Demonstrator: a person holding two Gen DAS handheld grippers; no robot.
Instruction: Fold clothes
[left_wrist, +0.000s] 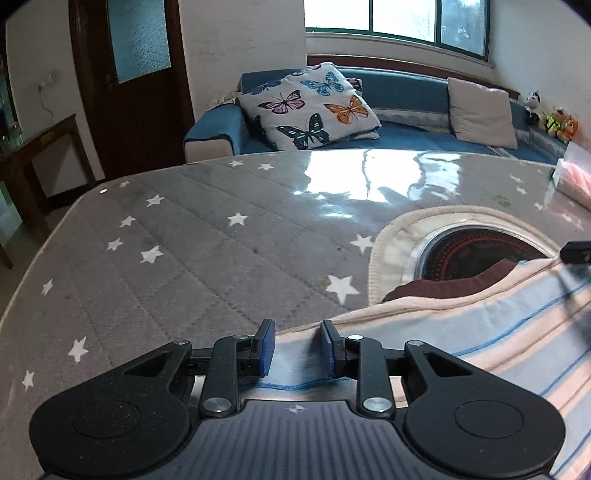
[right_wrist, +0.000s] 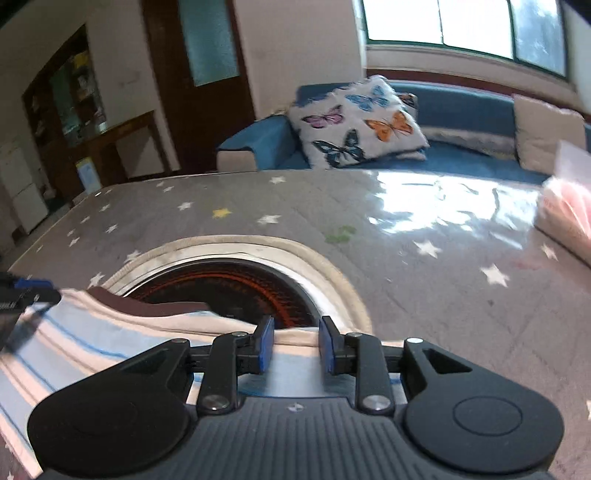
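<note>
Blue-padded fingers (left_wrist: 266, 345) of the left gripper (left_wrist: 296, 347) stand narrowly apart over the near edge of the striped garment (left_wrist: 498, 332), with cloth showing in the gap but neither pad pressing on it; the right gripper (right_wrist: 296, 347) looks much the same in its own view, its fingers (right_wrist: 266, 345) a small way apart astride the pale hem, nothing pinched. The garment — cream and light blue with thin blue lines and a dark brown collar (left_wrist: 443, 282) — lies flat on the grey star-printed counter (left_wrist: 184, 240), partly covering a round recessed ring with a red-patterned dark centre (right_wrist: 236, 288) and its cream rim. The two grippers sit near opposite ends of the same edge, each glimpsed at the margin of the other's view. By my reading a fold has just been laid down and let go, or a fresh hold on this edge is about to be taken; the pictures cannot settle which. Next, the fingers should either close on both corners together and carry the edge across evenly, or lift clear without dragging the cloth. Beyond the counter stands a blue sofa (left_wrist: 406, 96) with a butterfly cushion (left_wrist: 310, 105), and a pink folded pile (right_wrist: 569, 210) rests at the counter's far right.
</note>
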